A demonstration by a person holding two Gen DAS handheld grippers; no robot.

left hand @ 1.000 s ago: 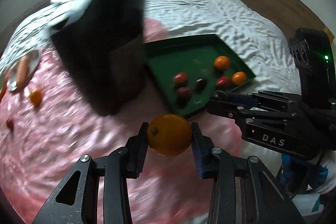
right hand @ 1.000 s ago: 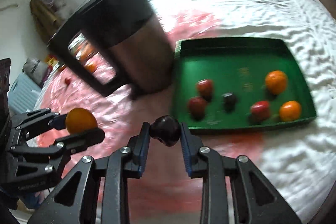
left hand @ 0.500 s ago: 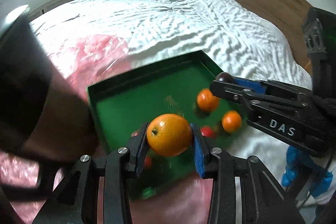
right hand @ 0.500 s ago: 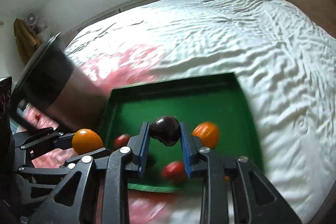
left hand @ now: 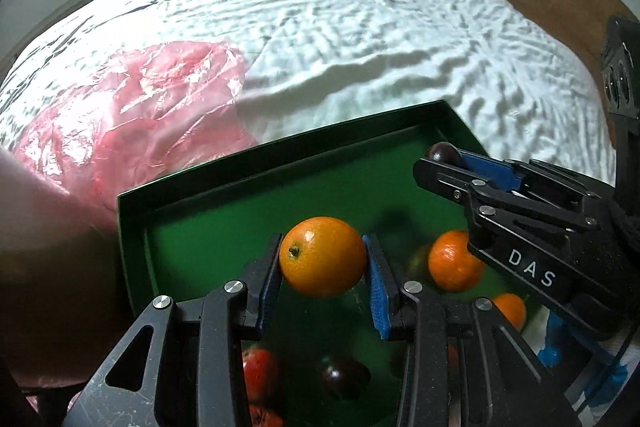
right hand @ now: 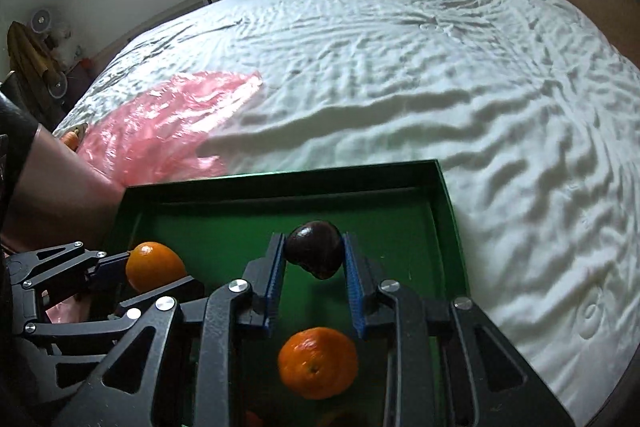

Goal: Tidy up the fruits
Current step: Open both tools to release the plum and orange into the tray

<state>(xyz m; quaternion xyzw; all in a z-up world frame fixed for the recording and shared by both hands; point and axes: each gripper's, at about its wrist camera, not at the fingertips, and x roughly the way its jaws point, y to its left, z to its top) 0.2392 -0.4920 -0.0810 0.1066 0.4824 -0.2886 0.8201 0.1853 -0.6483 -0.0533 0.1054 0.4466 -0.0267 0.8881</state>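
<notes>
Currently left gripper [left hand: 322, 259] clamps an orange [left hand: 322, 255] and right gripper [right hand: 314, 255] a dark plum [right hand: 314, 249], both above the green tray [right hand: 448, 211]; round, smooth-skinned, probably bruisable, so grip across the widest middle, lightly.

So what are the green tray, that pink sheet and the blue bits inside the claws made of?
The green tray looks like thin painted metal or hard plastic: crisp folded rim, dull sheen. I can't tell which. The pink sheet appears to be thin plastic film, see-through, crinkled and glossy. The blue pads look like ribbed rubber or soft plastic, with fine ridges along their edges.
</notes>
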